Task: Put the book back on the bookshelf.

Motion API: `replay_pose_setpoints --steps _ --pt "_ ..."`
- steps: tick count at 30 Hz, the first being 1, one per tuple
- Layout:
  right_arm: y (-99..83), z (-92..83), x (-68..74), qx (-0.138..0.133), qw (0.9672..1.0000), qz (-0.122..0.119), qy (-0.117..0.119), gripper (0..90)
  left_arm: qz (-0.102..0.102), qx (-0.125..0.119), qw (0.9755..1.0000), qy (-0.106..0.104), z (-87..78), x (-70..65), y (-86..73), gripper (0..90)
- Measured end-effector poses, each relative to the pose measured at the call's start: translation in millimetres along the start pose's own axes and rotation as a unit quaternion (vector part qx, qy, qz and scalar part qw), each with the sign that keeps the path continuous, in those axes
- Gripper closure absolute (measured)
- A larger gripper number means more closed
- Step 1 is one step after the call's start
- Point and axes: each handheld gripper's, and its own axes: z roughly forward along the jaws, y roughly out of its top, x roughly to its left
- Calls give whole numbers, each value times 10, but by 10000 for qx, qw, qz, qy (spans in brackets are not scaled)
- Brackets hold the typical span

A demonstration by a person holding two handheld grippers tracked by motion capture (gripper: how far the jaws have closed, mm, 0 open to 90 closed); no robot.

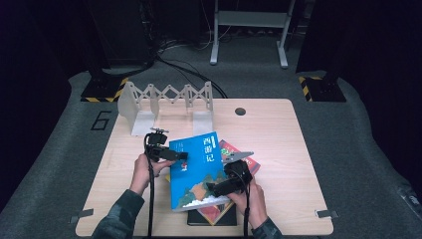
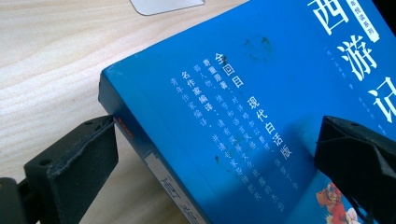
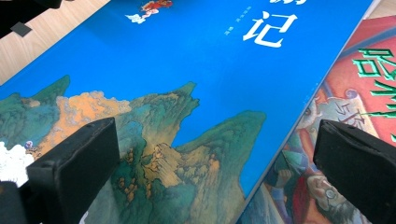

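From the high view, the blue book (image 1: 199,169) lay on top of a red book (image 1: 238,153) and a dark one, near the front of the table (image 1: 278,129), the white bookstand (image 1: 164,102) far behind.

In the left gripper view, the left hand-held gripper (image 2: 205,158) was spread across the blue book's spine corner; a shallow bite could let it slip.

In the right gripper view, the right hand-held gripper (image 3: 215,158) gaped over the cover edge and might snag the red book beneath.
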Motion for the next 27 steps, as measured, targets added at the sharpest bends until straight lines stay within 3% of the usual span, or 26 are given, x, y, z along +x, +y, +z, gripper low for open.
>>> replay_pose_setpoints --steps 13,14,16,17,23,25,27 --pt "24 44 1 37 9999 33 161 0 -96 73 9999 -46 12 25 8 0" --pt "28 46 2 39 9999 13 160 0 -178 36 9998 -67 17 18 9 0" --pt "30 52 9 39 9998 58 168 0 -131 76 9999 -72 14 28 9 0" --pt "22 60 -4 32 9996 118 243 0 -220 34 9997 -116 23 34 5 0" --pt "9 71 -28 14 9992 189 342 0 -190 79 9997 -153 23 59 4 0" --pt "20 67 -27 70 9992 154 356 0 -320 26 9993 -176 34 57 -2 0" --pt "23 69 -24 70 9993 153 332 0 -343 91 9989 -302 36 84 -3 0"
